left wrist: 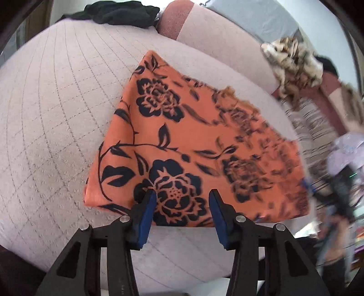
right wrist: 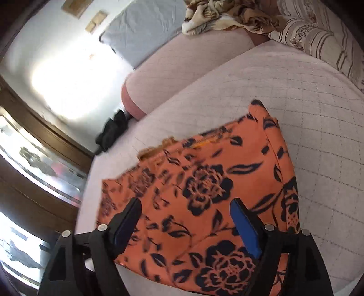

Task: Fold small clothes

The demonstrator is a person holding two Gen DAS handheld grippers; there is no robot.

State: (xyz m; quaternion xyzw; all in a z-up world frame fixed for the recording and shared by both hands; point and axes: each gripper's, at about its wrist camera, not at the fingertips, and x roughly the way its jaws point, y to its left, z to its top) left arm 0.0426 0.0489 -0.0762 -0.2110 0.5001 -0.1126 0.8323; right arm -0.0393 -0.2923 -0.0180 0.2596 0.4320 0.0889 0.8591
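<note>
An orange garment with a dark floral print (left wrist: 195,145) lies folded flat on a pale quilted bed (left wrist: 56,127). My left gripper (left wrist: 183,197) is open and empty, its blue-padded fingertips just above the garment's near edge. The garment also shows in the right wrist view (right wrist: 204,193), with a frayed edge at its far left side. My right gripper (right wrist: 185,206) is open and empty, hovering over the garment's near part.
A black garment (left wrist: 120,12) lies at the bed's far edge and shows in the right view (right wrist: 111,132). A brown patterned blanket (right wrist: 229,16), striped pillows (right wrist: 318,43) and a grey pillow (right wrist: 145,29) lie by the headboard. A wooden mirrored wardrobe (right wrist: 34,159) stands left.
</note>
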